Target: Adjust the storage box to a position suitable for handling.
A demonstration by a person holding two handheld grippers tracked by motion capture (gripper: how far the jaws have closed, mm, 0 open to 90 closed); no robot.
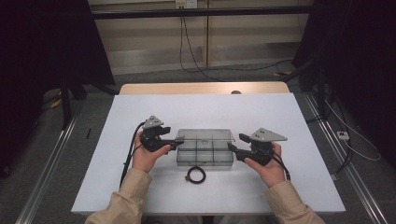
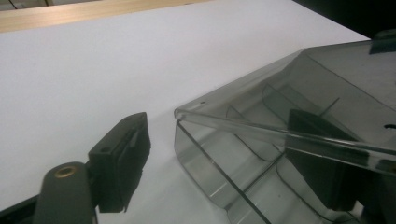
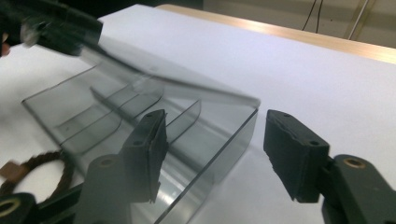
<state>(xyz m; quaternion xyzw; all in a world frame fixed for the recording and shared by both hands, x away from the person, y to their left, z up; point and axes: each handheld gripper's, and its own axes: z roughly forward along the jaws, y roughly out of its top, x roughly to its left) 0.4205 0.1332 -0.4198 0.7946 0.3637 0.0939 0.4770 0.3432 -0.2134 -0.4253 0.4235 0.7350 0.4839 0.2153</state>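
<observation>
Clear compartment box (image 1: 205,148) on white counter (image 1: 280,116), between both tongs. Left tongs (image 1: 175,141) parted astride box's lid edge at that end, not visibly clamping. Right tongs (image 1: 236,143) gaping, unladen, just beside opposite end. Coiled cord (image 1: 195,175) nearby.

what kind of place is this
Likely a lab set up for recording: a white table between black curtains, floor rails and loose cables, with a clear box as the prop.
</observation>
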